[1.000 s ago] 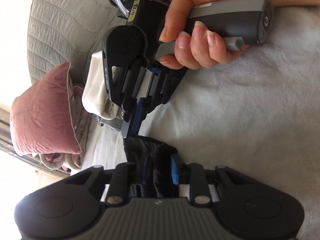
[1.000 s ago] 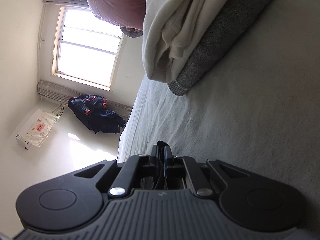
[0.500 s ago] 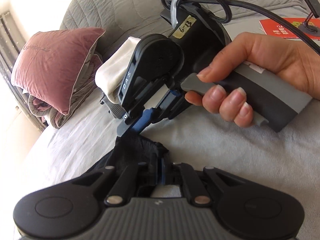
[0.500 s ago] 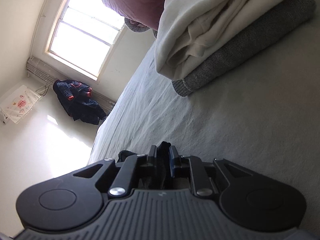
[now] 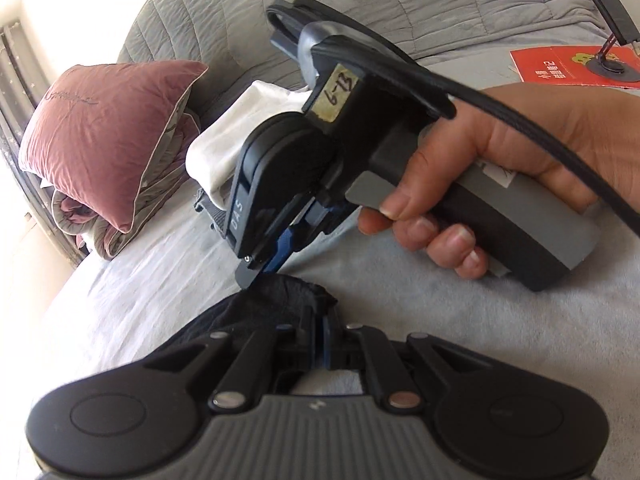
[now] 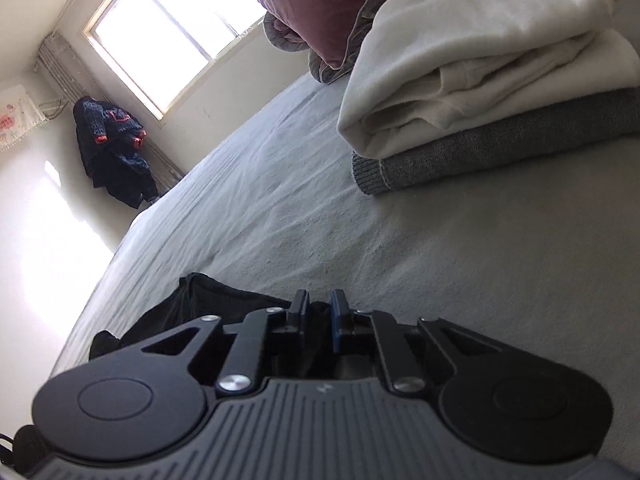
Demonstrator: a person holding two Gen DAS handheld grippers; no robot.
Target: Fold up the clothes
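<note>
Both grippers work low over a grey bed sheet (image 6: 460, 248), each at the same black garment (image 5: 288, 292). The left gripper (image 5: 319, 326) has its fingers pressed nearly together on a bunched edge of the dark cloth, which rises between them and spreads left of the fingertips. The right gripper (image 6: 319, 306), held in a hand (image 5: 500, 168), stands with its fingers a narrow gap apart; black cloth sits between them, but whether they press it I cannot tell. In the left wrist view its tip touches the top of the bunched cloth just ahead of the left fingers.

Ahead and to the right of the right fingers the sheet lies bare up to a stack of folded clothes: a white garment (image 6: 480, 68) on a grey knitted one (image 6: 500, 148). Left of the fingers the bed edge drops to the floor, with a dark jacket (image 6: 112, 152) by the wall under a window (image 6: 176, 28). Beyond the stack lie a pink pillow (image 5: 104, 132) and a quilted grey headboard (image 5: 400, 12). A red card (image 5: 560, 66) lies far right of the left fingers.
</note>
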